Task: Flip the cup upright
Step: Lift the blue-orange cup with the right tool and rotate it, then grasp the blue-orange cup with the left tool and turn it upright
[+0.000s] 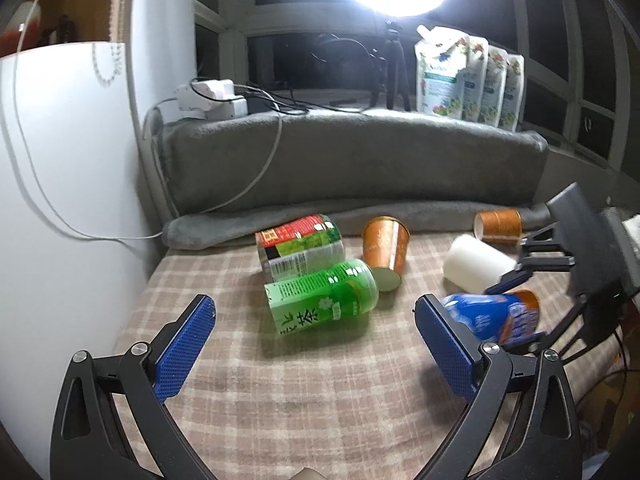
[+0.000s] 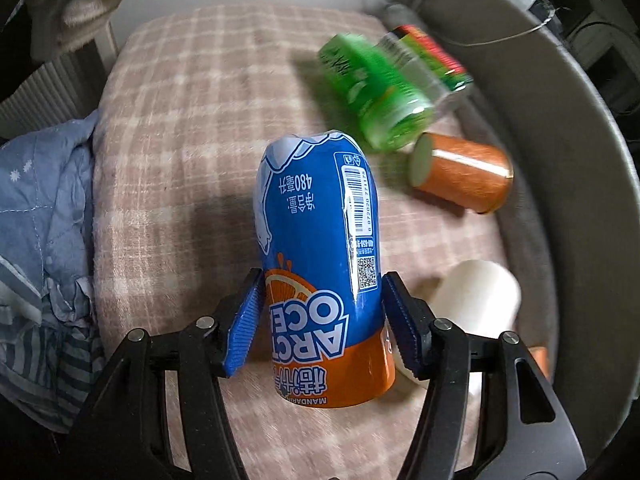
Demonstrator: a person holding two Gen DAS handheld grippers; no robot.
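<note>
My right gripper [image 2: 320, 292] is shut on a blue and orange cup [image 2: 320, 248] cut from a bottle; its label reads upside down and it is held above the plaid cloth. In the left wrist view the same cup [image 1: 492, 316] shows at the right, held by the right gripper [image 1: 516, 304]. My left gripper [image 1: 316, 320] is open and empty, low over the cloth. A green cup [image 1: 320, 300] lies on its side just ahead of it.
A red-green cup [image 1: 300, 248], an orange paper cup [image 1: 386, 254], a white cup [image 1: 476, 266] and a second orange cup [image 1: 498, 226] lie on the plaid cloth [image 1: 320, 392]. A grey cushion [image 1: 352, 160] rims the far side. Blue bedding [image 2: 44, 220] lies left.
</note>
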